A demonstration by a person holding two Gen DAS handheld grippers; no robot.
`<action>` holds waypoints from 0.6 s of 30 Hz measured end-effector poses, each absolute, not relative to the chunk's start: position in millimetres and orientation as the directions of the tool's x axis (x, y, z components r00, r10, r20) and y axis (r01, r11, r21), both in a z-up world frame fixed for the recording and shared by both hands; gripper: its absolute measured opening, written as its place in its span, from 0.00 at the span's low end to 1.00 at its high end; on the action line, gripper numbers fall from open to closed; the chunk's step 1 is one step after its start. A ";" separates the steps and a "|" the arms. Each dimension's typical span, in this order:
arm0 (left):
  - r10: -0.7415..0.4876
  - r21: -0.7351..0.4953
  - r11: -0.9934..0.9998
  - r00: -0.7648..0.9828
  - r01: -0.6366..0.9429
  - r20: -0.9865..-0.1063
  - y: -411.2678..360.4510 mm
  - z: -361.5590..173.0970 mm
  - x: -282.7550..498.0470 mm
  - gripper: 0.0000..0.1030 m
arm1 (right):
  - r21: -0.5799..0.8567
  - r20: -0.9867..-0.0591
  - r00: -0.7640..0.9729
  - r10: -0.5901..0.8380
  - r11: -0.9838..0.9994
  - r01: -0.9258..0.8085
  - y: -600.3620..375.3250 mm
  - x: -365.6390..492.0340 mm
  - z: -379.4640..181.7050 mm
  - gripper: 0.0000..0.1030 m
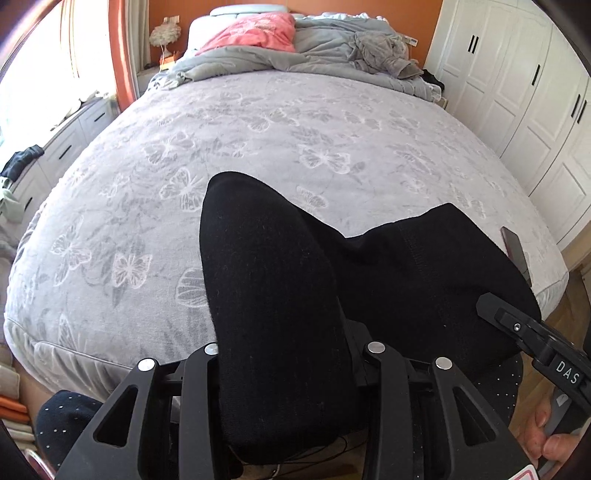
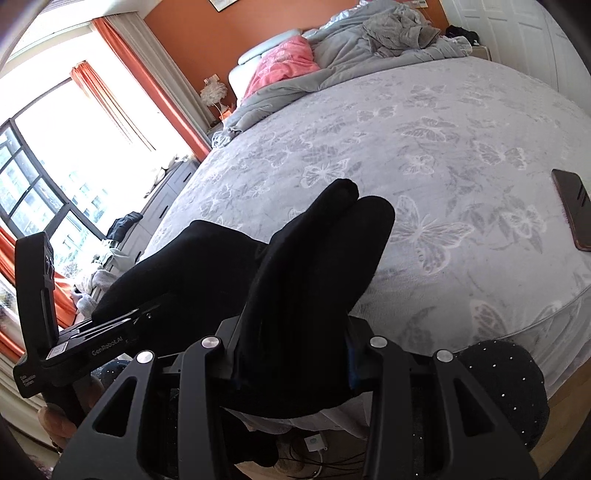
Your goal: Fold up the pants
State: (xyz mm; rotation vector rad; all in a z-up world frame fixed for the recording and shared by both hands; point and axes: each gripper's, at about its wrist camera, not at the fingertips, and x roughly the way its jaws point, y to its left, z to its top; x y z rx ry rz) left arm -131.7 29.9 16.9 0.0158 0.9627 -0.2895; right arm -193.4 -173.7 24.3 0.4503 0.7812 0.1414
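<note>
Black pants (image 1: 388,266) hang between my two grippers above the near edge of a bed (image 1: 258,122) with a grey butterfly cover. In the left wrist view my left gripper (image 1: 284,350) is shut on a thick bunch of the cloth, which stands up and hides the fingertips. My right gripper (image 1: 487,306) comes in from the lower right, clamped on the other end. In the right wrist view the right gripper (image 2: 291,354) is shut on folded layers of the pants (image 2: 192,258). The left gripper (image 2: 147,310) pinches the cloth at the lower left.
A dark phone (image 1: 515,251) (image 2: 572,210) lies near the bed's right edge. A crumpled grey duvet (image 1: 332,48) and a pink pillow (image 1: 255,31) fill the head end. White wardrobes (image 1: 517,92) stand right, drawers (image 1: 66,147) by the window left. The person's knees (image 2: 509,387) are at the bed's edge.
</note>
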 end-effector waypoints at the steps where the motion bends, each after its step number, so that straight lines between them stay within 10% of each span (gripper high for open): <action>1: -0.237 -0.111 0.961 0.546 0.254 -0.804 29.3 24.1 -133.8 0.32 | 0.443 -0.635 0.717 0.286 0.896 0.035 -174.1 -195.5 31.5 0.36; 18: -0.255 -0.059 0.958 0.744 0.280 -0.618 22.8 148.2 -101.5 0.33 | 0.371 -0.424 0.868 0.258 0.924 -0.094 -176.1 -152.7 154.0 0.37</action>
